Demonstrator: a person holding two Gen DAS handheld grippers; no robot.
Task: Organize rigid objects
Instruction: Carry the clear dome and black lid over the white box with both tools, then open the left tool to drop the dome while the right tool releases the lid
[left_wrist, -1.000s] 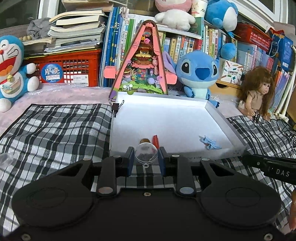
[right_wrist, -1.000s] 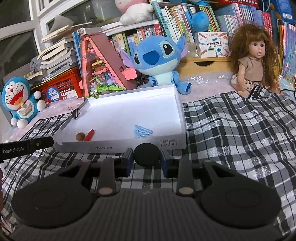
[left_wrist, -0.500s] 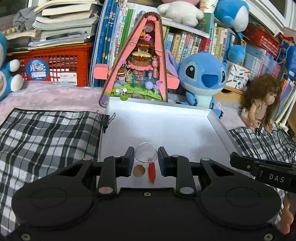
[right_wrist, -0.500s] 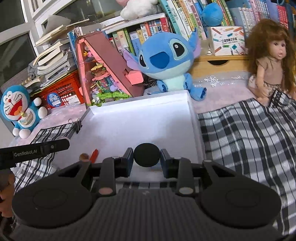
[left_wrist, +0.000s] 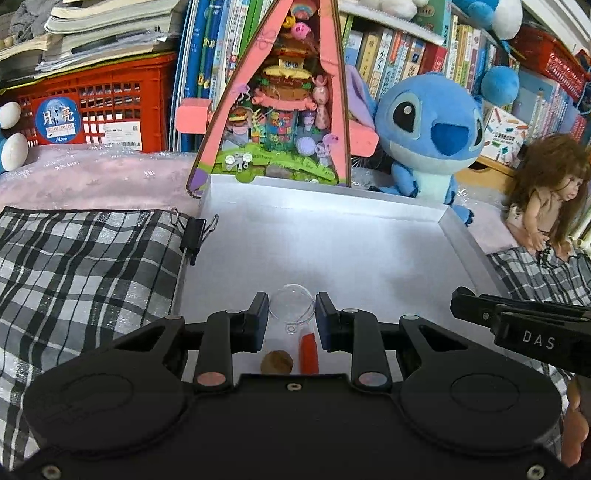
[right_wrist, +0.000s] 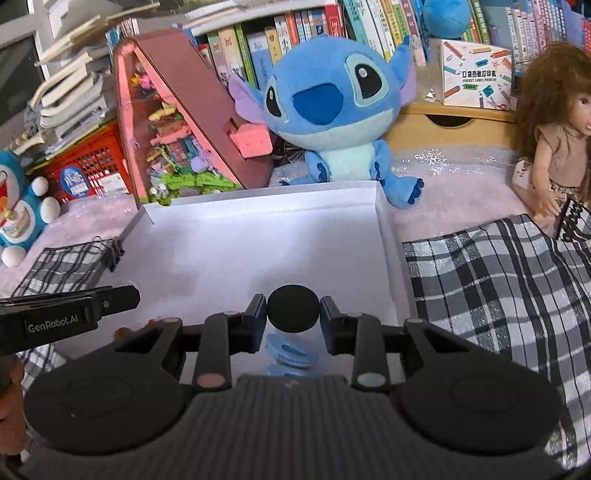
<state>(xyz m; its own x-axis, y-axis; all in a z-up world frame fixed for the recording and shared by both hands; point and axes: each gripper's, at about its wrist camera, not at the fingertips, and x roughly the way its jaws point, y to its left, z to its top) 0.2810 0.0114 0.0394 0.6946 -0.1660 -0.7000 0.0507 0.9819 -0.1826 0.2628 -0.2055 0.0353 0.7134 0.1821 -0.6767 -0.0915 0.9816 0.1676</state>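
My left gripper (left_wrist: 291, 314) is closed on a clear plastic dome (left_wrist: 291, 305), pinched between both fingers above the near end of the white tray (left_wrist: 332, 251). Below it on the tray floor lie a small brown nut-like piece (left_wrist: 277, 362) and a red stick (left_wrist: 308, 352), side by side but apart. My right gripper (right_wrist: 293, 314) is closed on a black disc (right_wrist: 293, 309), held over the near right part of the same tray, with a blue hair clip (right_wrist: 291, 355) lying on the tray floor just beneath it.

The tray sits on a bed or table top covered with a black-and-white checked cloth (left_wrist: 85, 258) on both sides; a black binder clip (left_wrist: 194, 232) is fixed at the tray's left edge. Behind the cloth a pale pink cover (left_wrist: 96, 177) runs to the back. Against the tray's far wall stands a pink triangular toy house (left_wrist: 284, 107), and beside it a blue plush toy (right_wrist: 332, 107) whose foot comes close to the tray's far right corner. A doll with brown curly hair (right_wrist: 554, 140) sits to the right on the cloth edge. On the left are a red crate (left_wrist: 96, 107) with stacked books (left_wrist: 103, 29) on top and a blue-and-white plush cat (right_wrist: 22, 214). Shelves of upright books (left_wrist: 399, 51) fill the back wall.
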